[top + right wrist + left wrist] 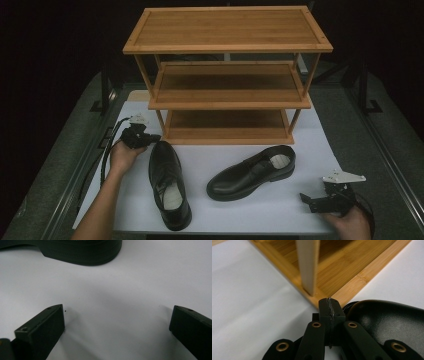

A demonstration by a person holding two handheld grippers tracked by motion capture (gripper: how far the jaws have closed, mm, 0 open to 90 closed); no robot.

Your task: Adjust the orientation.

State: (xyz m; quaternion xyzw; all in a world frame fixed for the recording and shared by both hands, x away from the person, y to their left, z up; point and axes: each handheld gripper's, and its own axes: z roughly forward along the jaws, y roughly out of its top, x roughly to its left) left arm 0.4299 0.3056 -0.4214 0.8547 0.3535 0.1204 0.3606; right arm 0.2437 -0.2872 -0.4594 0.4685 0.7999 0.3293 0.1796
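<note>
Glossy black left shoe (169, 184) — left tool (150, 138) pinched shut, right tool (306, 199) wide.

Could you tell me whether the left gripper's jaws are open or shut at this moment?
Shut. In the left gripper view the left gripper has its two black jaws pressed flat together with nothing between them, beside the toe of the left shoe.

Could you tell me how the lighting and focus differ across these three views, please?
High view: surroundings dark, white mat and wooden rack lit, slightly soft. Left gripper view: shut left gripper fairly sharp, a dull sheen on the shoe. Right gripper view: open right gripper blurred, casting soft shadows on the mat.
</note>
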